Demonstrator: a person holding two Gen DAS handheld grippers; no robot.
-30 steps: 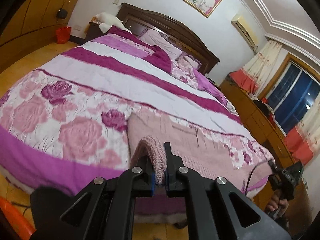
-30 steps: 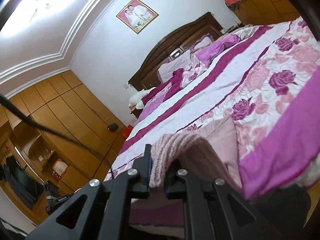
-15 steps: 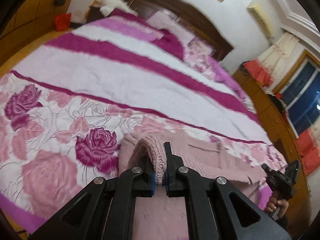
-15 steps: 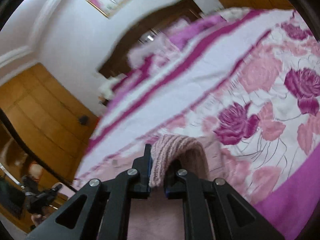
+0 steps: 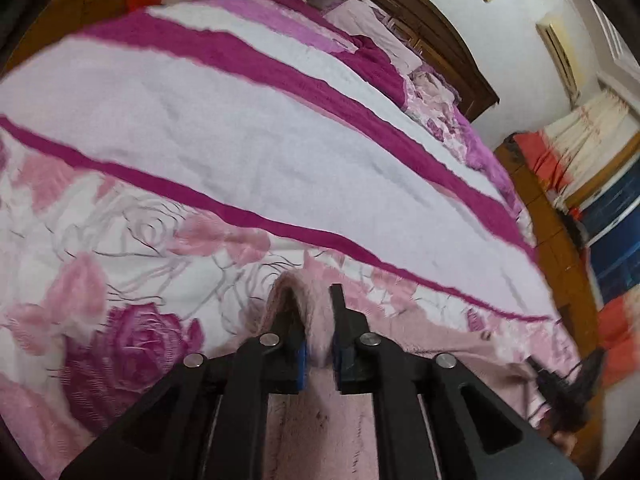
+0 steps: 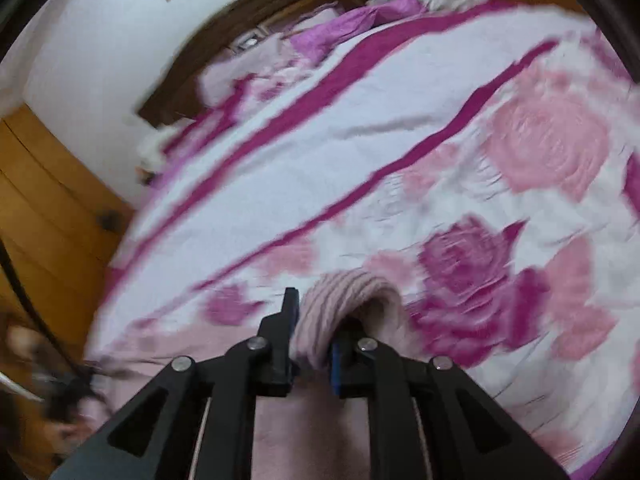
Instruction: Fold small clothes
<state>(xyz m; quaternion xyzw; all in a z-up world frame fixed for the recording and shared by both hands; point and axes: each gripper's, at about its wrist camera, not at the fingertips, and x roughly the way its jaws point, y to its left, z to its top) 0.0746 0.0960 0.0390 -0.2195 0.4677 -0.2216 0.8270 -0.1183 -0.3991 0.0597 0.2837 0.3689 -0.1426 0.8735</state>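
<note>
A small pale pink knit garment (image 5: pixel 440 344) lies on the floral bedspread (image 5: pixel 224 152). My left gripper (image 5: pixel 318 320) is shut on its ribbed edge (image 5: pixel 308 300), which bunches up between the jaws. My right gripper (image 6: pixel 312 320) is shut on another ribbed edge (image 6: pixel 352 292) of the same garment (image 6: pixel 312 432). The cloth spreads under and between both grippers. The right gripper shows blurred at the right edge of the left wrist view (image 5: pixel 560 384). The left gripper shows blurred at the lower left of the right wrist view (image 6: pixel 68 396).
The bed has a dark wooden headboard (image 5: pixel 420 20) and pillows (image 5: pixel 368 28) at the far end. Wooden wardrobes (image 6: pixel 40 208) stand on one side. A window with curtains (image 5: pixel 600 184) is on the other side.
Both grippers have moved forward and lower over the bedspread, carrying the garment's ribbed edges with them. The views now tilt down at the bed and are blurred by motion.
</note>
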